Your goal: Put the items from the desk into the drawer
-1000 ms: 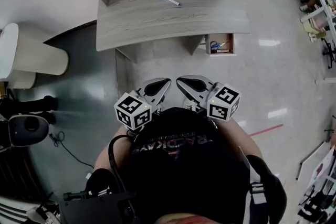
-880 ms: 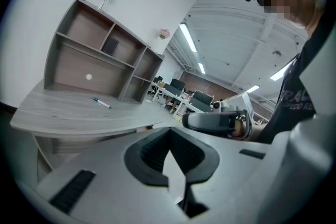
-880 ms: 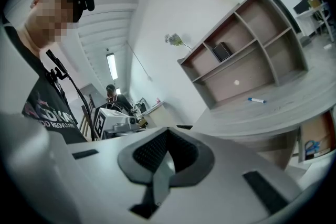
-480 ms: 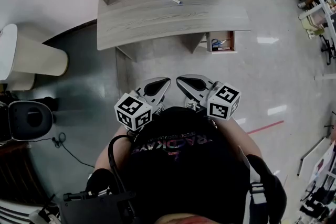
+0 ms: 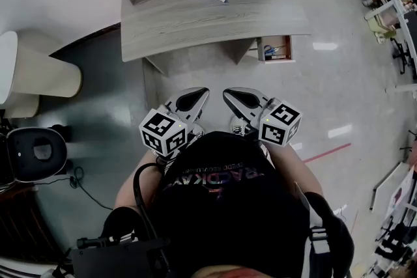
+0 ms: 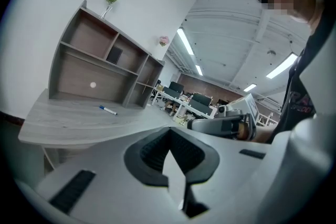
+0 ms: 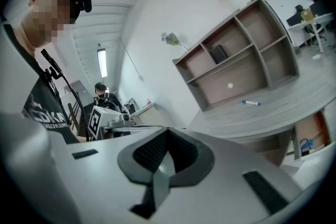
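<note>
currently left hand-held gripper (image 5: 197,94) and right hand-held gripper (image 5: 230,95) are both closed, empty.

Both are tucked in close to the chest (image 5: 221,198), side by side. The left gripper (image 5: 187,99) aims toward about 1 o'clock and the right gripper (image 5: 238,99) toward about 11, so the tips lean in at each other without touching. Jaws on both are pressed together, nothing between them.
</note>
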Tool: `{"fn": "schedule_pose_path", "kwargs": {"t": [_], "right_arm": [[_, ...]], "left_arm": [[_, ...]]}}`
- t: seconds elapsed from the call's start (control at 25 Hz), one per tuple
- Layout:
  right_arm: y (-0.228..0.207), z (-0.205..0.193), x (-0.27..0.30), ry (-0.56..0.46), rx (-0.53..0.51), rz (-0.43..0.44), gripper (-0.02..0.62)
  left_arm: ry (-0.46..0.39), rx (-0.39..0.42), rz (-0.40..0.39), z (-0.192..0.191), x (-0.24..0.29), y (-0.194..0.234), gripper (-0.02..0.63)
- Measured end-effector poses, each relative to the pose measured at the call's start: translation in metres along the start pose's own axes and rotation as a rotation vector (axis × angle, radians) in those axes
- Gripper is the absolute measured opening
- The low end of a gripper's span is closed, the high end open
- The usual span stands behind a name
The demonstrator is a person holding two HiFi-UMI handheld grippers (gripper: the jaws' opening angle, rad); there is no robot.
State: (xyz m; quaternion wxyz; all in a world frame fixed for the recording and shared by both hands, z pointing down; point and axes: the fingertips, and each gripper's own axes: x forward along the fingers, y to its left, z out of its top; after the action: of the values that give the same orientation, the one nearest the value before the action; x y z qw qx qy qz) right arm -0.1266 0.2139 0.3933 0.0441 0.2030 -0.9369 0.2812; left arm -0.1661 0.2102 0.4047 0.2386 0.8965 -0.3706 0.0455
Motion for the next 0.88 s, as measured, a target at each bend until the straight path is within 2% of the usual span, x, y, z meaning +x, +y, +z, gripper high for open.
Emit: {"fn": "schedule_pose_path", "kwargs": {"t": [0.4, 0.68, 0.88], "right_arm": [[-0.001, 0.016, 0.021, -0.056, -0.037, -0.097, 0.017], [-0.002, 0.013, 0.04, -0.019, -0.042, -0.089, 0.017], [-0.011, 0.022, 0.053, -0.003, -0.069, -0.081, 0.017]], "left_arm": [[0.009, 0.043, -0.033, 0.008, -0.012, 0.024, 0.011], [0.001, 0.037, 0.011, 0.013, -0.017, 0.041, 0.011], [-0.014, -0.001, 0.049, 0.017, -0.015, 0.056, 0.011]]}}
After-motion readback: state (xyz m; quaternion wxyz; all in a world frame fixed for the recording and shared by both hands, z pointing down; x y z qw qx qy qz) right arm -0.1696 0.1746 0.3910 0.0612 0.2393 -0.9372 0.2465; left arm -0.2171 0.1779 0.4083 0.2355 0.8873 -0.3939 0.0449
